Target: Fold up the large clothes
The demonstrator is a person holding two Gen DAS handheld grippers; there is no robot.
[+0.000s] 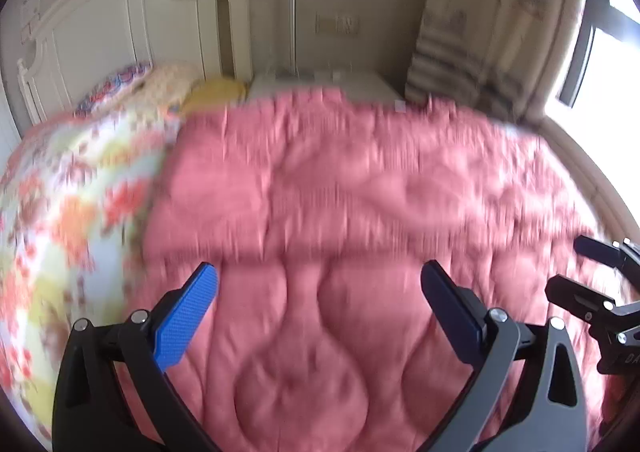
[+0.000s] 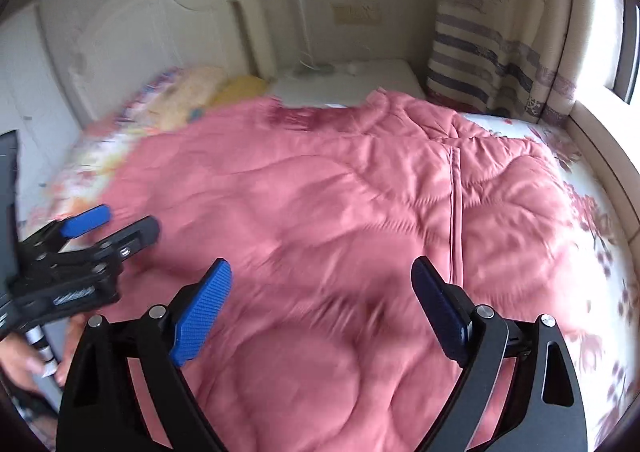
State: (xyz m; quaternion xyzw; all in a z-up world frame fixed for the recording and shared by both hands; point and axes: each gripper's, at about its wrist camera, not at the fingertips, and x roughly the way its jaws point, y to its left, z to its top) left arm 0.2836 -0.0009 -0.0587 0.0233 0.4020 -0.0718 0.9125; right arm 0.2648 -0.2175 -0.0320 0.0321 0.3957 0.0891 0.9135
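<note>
1. Blue-padded fingers of the left gripper (image 1: 318, 292) and right gripper (image 2: 320, 294) hover spread wide, empty, above the pink quilted padded coat (image 2: 320, 211).
2. Spread across the floral-sheeted bed (image 2: 592, 211), the coat probably handles soft, bulky and fairly light; its fabric may slip.
3. Its far collar and right-hand front seam look like good holds.
4. Bare sheet at right offers room; a white headboard (image 1: 120, 19) and striped curtain (image 2: 480, 59) bound the far side.
</note>
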